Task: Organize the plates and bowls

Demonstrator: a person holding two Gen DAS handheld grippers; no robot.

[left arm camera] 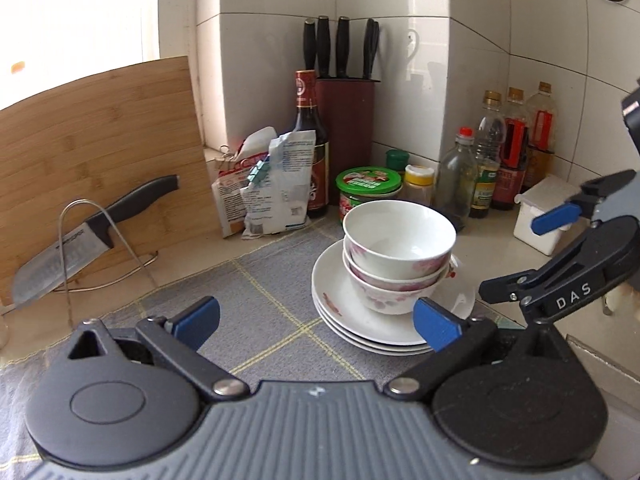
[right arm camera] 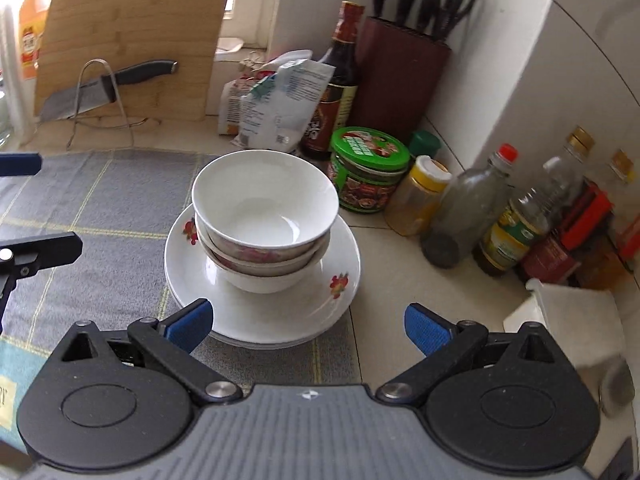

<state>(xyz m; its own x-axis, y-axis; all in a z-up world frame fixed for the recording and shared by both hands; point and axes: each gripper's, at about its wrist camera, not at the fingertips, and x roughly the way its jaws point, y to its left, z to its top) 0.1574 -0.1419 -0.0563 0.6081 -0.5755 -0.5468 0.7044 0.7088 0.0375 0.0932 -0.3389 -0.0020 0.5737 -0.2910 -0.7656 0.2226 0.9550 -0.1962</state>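
Three white bowls with pink flowers (left arm camera: 398,248) (right arm camera: 264,216) are nested in a stack. They stand on a pile of white flowered plates (left arm camera: 352,322) (right arm camera: 340,292) at the right edge of a grey checked mat (left arm camera: 256,280) (right arm camera: 100,200). My left gripper (left arm camera: 318,324) hovers open just before the plates, with nothing between its blue pads. My right gripper (right arm camera: 310,326) is open too and empty, close over the plates' near rim. Each gripper shows in the other's view: the right one (left arm camera: 516,258) beside the stack, the left one (right arm camera: 44,204) at the mat's left.
Behind the stack are a green-lidded jar (right arm camera: 368,160), a yellow-capped jar (right arm camera: 420,200), oil and sauce bottles (right arm camera: 516,224), a dark sauce bottle (left arm camera: 310,140), a knife block (left arm camera: 346,120) and packets (left arm camera: 272,184). A cleaver on a wire rack (left arm camera: 84,240) leans on a cutting board (left arm camera: 100,140). A white box (left arm camera: 540,216) sits at right.
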